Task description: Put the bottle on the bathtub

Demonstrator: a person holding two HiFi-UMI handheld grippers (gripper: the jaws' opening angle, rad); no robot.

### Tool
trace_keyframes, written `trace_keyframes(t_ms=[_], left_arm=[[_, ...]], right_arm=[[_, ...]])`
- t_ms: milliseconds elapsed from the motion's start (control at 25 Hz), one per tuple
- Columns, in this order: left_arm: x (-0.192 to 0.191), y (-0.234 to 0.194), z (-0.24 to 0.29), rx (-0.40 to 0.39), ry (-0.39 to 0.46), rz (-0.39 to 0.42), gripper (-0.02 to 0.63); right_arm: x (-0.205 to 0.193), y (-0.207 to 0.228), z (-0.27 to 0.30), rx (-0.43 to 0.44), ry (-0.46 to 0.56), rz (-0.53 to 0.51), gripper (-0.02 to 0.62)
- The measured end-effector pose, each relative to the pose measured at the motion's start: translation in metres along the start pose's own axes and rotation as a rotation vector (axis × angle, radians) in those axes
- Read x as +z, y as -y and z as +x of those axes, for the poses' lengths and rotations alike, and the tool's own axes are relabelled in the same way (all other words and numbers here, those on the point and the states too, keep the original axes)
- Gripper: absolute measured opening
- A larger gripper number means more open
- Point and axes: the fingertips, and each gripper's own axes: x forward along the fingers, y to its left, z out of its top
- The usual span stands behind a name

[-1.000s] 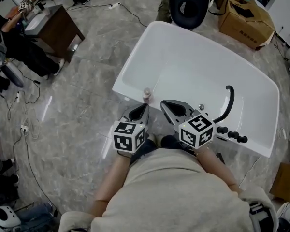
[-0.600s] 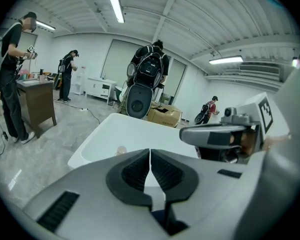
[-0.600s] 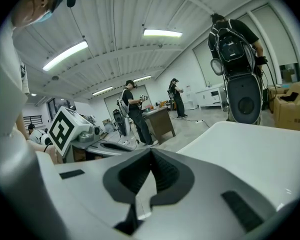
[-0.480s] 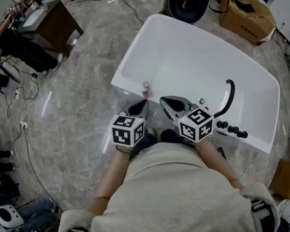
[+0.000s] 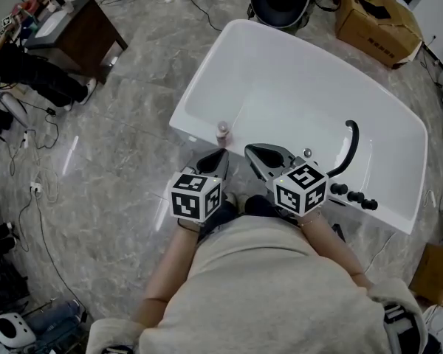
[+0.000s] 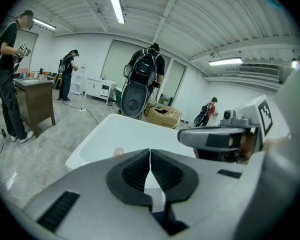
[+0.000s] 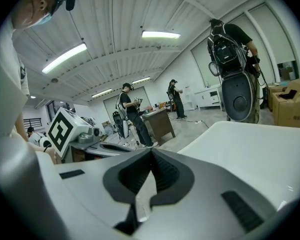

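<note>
Two tools sit low in the middle of the picture, and neither one holds anything. The left tool (image 5: 220,155) has its two jaws pressed together with nothing in between. Just above it, the small bottle (image 5: 222,130) with a pinkish top stands upright on the near rim of the white bathtub (image 5: 303,87). It touches neither tool. The right tool (image 5: 250,153), a bit further right, is pinched closed too and is empty. So the job looks done: the bottle is on the bathtub and no tool grips it. I think nothing is left but to keep the tools clear so the bottle does not tip.

At the upper left stands a brown table (image 5: 96,39), with a person in dark clothes beside it. The floor (image 5: 111,146) is shiny grey stone, with cables (image 5: 44,198) near the left edge. Right of the tools, a curved black tap (image 5: 350,150) and black knobs (image 5: 352,198) sit on the bathtub rim. A cardboard box (image 5: 376,24) is at the upper right.
</note>
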Motion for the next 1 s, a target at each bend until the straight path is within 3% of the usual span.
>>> trace_keyframes(t_ms=[600, 1000], left_arm=[[-0.003, 0.004, -0.001, -0.026, -0.008, -0.02, 0.009], [-0.017, 0.009, 0.001, -0.068, -0.059, -0.033, 0.009]], right_arm=[[0.001, -0.001, -0.001, -0.021, -0.002, -0.002, -0.002], [-0.01, -0.002, 0.0, -0.003, -0.032, -0.005, -0.002]])
